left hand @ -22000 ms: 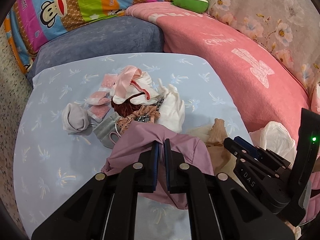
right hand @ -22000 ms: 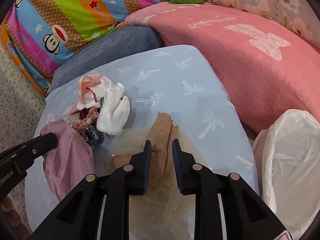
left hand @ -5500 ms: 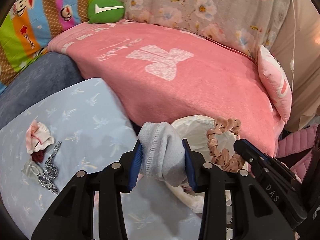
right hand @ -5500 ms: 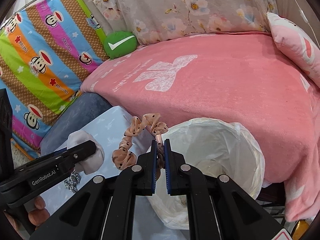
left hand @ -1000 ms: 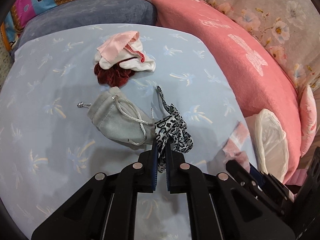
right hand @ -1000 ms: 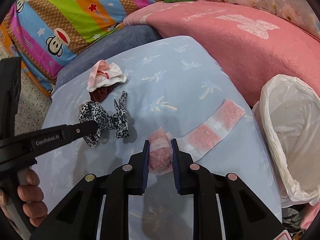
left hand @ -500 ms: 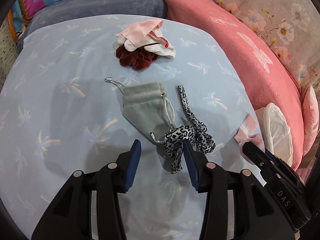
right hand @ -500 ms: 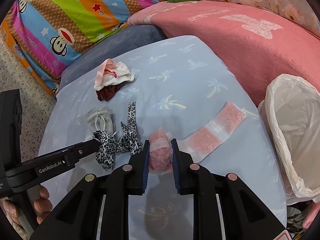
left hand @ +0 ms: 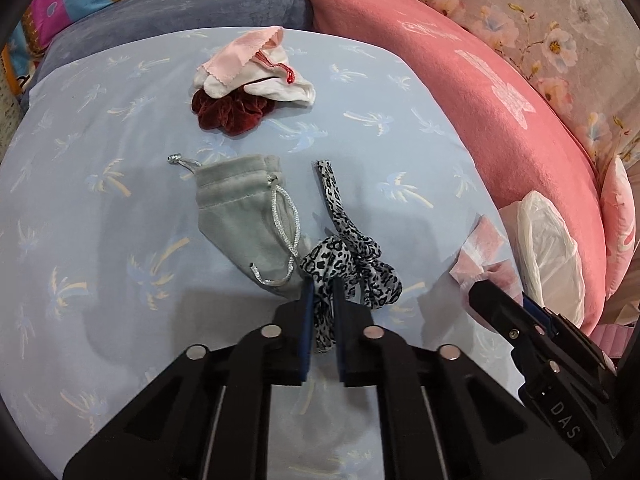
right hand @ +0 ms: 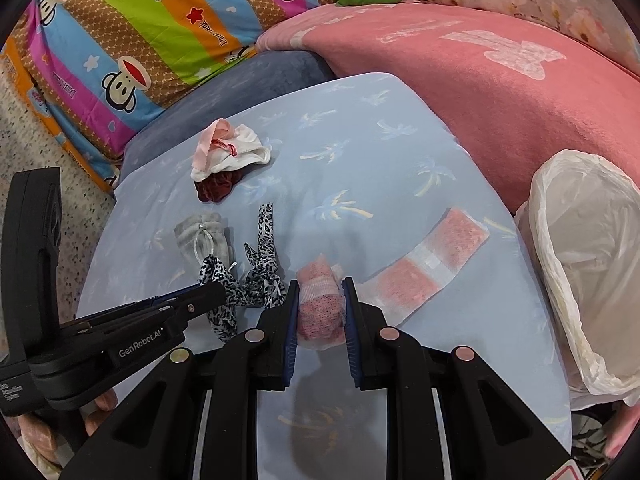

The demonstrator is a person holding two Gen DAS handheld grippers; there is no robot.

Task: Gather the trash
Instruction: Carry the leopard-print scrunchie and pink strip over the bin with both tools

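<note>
On the blue palm-print table (right hand: 360,136), going left to right w/ the white trash bag (right hand: 588,264) as the landmark: farthest from the bag, at the table's far-left part, a pink-and-white cloth (left hand: 248,70) lies on top of a dark red scrunchie (left hand: 232,110). Nearer the camera, a grey drawstring pouch (left hand: 244,216) lies flat, well apart from the bag. Just bag-side of the pouch and touching it is the leopard-print hair tie (left hand: 348,256); the left gripper (left hand: 322,304) has its fingers pinched together on one end of it, the rest on the table. Next toward the bag, the right gripper (right hand: 320,304) is clamped on the rolled end of a pink-and-white sock (right hand: 424,260), approx. midway betw. hair tie and bag. The sock's flat length stretches out toward the bag, its tip near the bag's rim but not touching. The bag hangs open just off the table's right edge, below the pink blanket (right hand: 500,76).
</note>
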